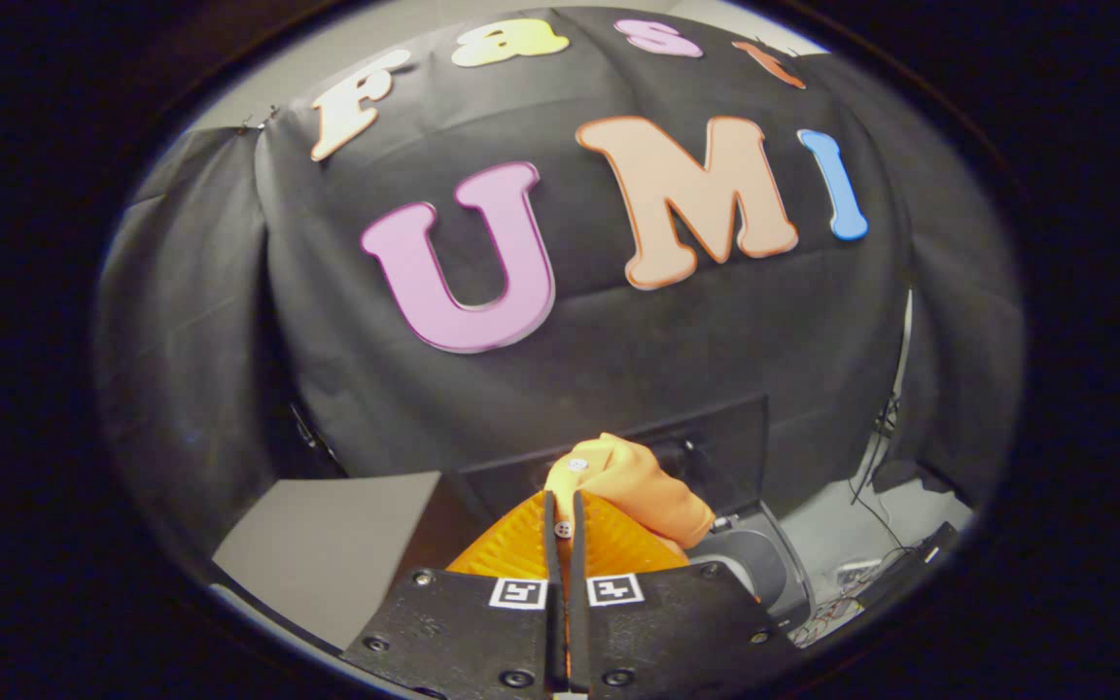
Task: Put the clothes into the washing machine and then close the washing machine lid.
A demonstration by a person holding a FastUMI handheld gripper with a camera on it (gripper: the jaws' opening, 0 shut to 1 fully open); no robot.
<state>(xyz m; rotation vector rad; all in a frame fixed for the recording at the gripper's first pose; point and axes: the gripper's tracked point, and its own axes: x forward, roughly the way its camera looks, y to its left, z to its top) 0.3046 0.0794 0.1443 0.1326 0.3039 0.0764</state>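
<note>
Gripper view. The gripper [565,506] has its two fingers drawn nearly together, pinching a fold of an orange garment [633,486]; the cloth bunches up just ahead of the fingertips and drapes to the right of them, with two small pale buttons showing — one at the top of the bunch, one between the fingers. Both fingers appear to press on the fabric.

Beyond the fingers and slightly to their right stands the washing machine [764,559], a grey body with a rounded part below the hanging cloth. Its dark lid [706,437] stands raised behind the garment, so the opening is judged to be accessible, though the drum itself is hidden by the cloth and fingers.

Step in hand: carrying the garment — judged to be the loading stage, with closing the lid not yet done. The next move calls for bringing the cloth over the opening, lowering it past the rim, and parting the fingers so no fabric trails over the edge.

Count: one garment, two buttons, one washing machine, one lid, one gripper. A tangle of cables [871,574] lies farther right.
</note>
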